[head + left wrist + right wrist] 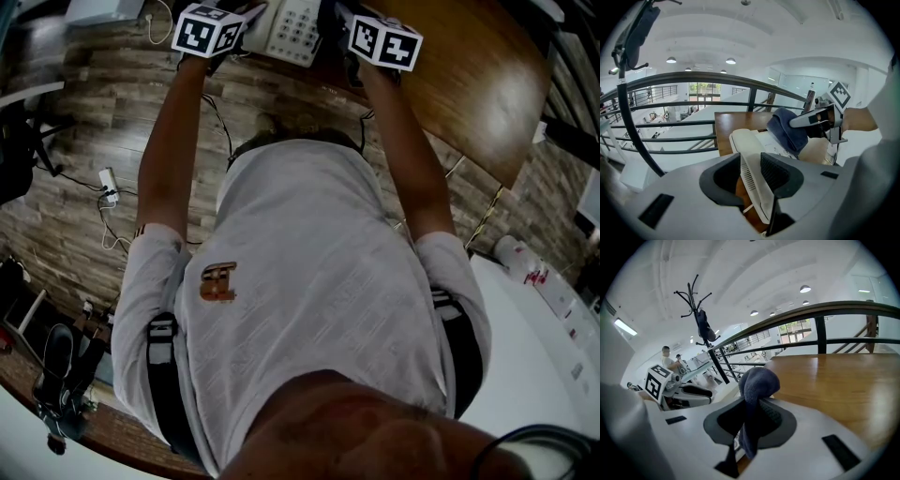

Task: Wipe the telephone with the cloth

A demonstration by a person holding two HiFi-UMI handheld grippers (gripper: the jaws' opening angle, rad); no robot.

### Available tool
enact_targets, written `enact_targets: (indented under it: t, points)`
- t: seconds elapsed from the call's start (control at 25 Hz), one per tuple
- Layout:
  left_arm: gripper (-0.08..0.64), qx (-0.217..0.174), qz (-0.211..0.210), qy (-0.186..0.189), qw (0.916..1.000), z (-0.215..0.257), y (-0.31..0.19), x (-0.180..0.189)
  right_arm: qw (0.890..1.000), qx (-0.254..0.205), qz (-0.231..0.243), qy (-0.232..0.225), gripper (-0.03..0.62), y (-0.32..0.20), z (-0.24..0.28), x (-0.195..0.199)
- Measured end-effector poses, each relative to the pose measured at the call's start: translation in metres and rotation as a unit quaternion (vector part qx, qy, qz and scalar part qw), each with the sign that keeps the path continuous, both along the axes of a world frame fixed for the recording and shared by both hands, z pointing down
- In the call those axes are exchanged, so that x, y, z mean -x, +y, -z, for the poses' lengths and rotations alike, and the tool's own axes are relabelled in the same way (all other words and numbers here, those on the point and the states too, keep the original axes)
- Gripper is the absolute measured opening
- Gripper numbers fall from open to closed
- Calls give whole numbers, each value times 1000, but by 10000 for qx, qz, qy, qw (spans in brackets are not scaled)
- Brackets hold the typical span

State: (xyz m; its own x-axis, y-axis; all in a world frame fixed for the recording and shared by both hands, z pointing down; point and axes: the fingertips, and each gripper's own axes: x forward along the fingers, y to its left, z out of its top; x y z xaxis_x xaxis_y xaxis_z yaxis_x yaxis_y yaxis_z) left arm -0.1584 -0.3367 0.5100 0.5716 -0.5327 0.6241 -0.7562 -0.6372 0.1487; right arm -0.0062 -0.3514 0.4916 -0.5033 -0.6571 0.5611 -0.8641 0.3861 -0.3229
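The white telephone (286, 28) stands on the wooden table (469, 84) at the top of the head view. My left gripper (751, 180) is shut on its white handset (746, 149), which sticks out from between the jaws over the keypad base (776, 149). My right gripper (751, 420) is shut on a dark blue cloth (757, 383) that bulges above the jaws. In the left gripper view the cloth (787, 129) lies against the phone's far side, with the right gripper (813, 119) behind it. Both marker cubes (208, 30) (384, 39) flank the phone.
A dark metal railing (693, 79) runs just beyond the table's far edge. A coat stand (701, 319) rises behind the railing. A power strip (109, 186) with cables lies on the plank floor. A white rounded counter (553, 309) sits to my right. People stand far off (668, 359).
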Motion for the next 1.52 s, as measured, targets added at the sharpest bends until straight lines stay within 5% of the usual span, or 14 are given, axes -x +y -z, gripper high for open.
enact_targets:
  t: [0.36, 0.6, 0.92, 1.52]
  points:
    - [143, 13, -78, 52, 10000, 0, -1, 3, 9921, -38, 427, -1177, 72, 16, 44, 75]
    - [143, 1, -93, 79, 9999, 1, 2, 5, 9877, 318, 429, -1471, 72, 21, 31, 107]
    - [143, -6, -75, 51, 10000, 1, 2, 1, 9935, 586, 252, -940, 72, 21, -10, 95]
    - [141, -43, -72, 21, 10000, 0, 8, -3, 9977, 500, -386, -234, 72, 51, -30, 0]
